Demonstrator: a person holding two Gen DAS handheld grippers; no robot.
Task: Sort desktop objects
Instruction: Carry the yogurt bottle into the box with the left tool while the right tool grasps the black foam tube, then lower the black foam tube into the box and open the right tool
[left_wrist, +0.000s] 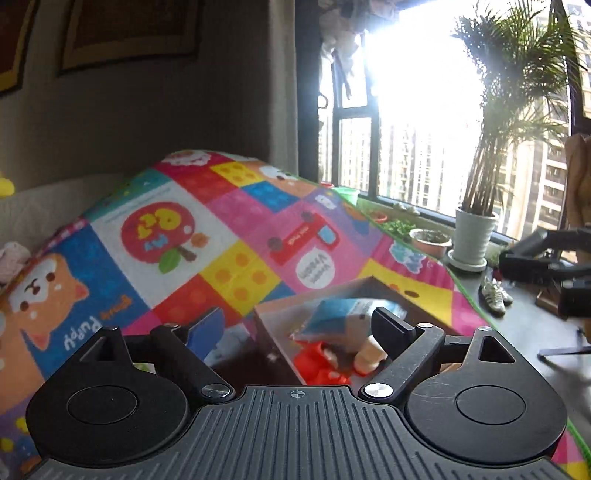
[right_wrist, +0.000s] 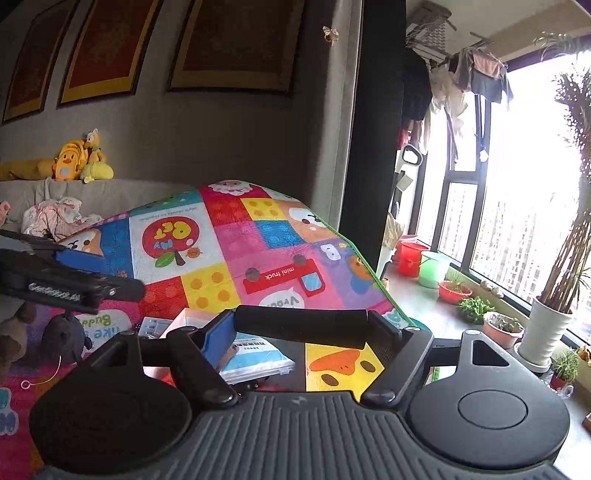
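Sorting under way: black cylinder (right_wrist: 301, 328) clamped across right gripper (right_wrist: 301, 332); left gripper (left_wrist: 301, 325) wide, empty above box (left_wrist: 354, 295). Next: cylinder to be placed.

The mat (right_wrist: 236, 254) is a patchwork of pink, yellow, blue, red and white cartoon squares, edged green; the packet (left_wrist: 343, 317) blue and white; the buckets (right_wrist: 412, 258) red and green.

Left gripper (left_wrist: 299, 325): jaws stood wide apart, nothing between. Right gripper (right_wrist: 301, 328): jaws clamped across a black cylinder (right_wrist: 301, 328).
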